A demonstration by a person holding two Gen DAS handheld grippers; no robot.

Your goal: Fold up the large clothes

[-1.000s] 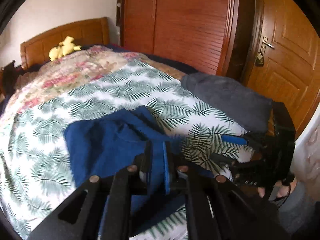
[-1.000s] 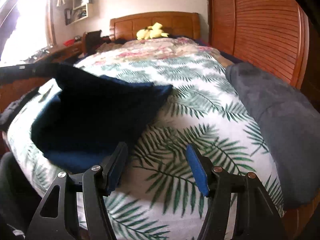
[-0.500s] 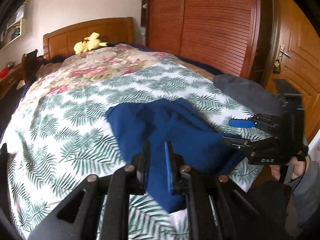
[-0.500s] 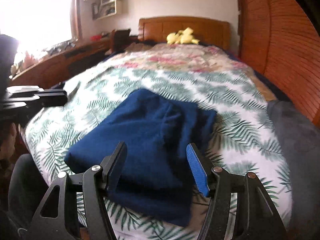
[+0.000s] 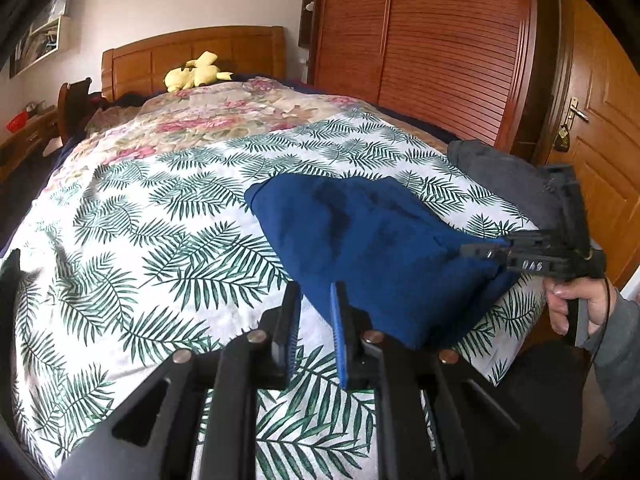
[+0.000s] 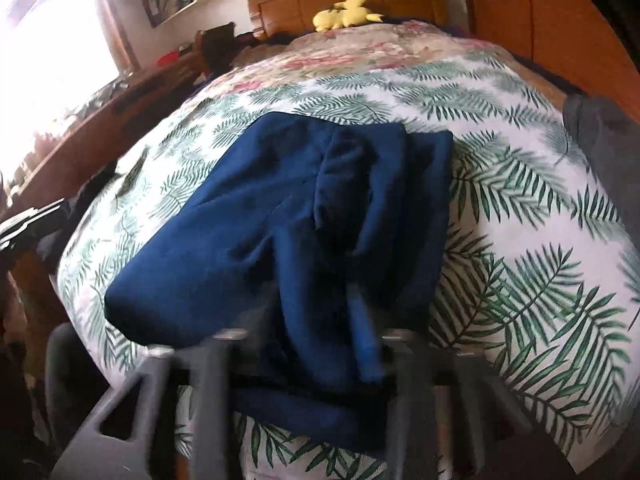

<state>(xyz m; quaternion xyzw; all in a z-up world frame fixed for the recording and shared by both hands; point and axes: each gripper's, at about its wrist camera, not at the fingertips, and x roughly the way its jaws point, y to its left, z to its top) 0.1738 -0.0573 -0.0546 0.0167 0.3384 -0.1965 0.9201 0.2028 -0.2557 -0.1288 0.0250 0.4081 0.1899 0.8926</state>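
Note:
A folded dark blue garment [image 5: 372, 236] lies on the palm-leaf bedspread [image 5: 168, 216] near the foot of the bed. It also shows in the right wrist view [image 6: 288, 216]. My left gripper [image 5: 314, 312] is nearly shut with a narrow gap and holds nothing, just off the garment's near left edge. My right gripper [image 6: 316, 336] is blurred, with its jaws closing around the garment's near edge. In the left wrist view the right gripper [image 5: 492, 250] reaches onto the garment's right side.
A grey folded cloth [image 5: 500, 176] lies at the bed's right edge. A yellow plush toy [image 5: 196, 74] sits by the wooden headboard [image 5: 192, 50]. A wardrobe [image 5: 420, 48] and a door [image 5: 600, 128] stand to the right. A desk [image 6: 100, 120] runs along the left.
My left gripper let go of the blue garment and drew back to the left. The garment now lies folded on the bed. My right gripper moved in over its near edge and narrowed.

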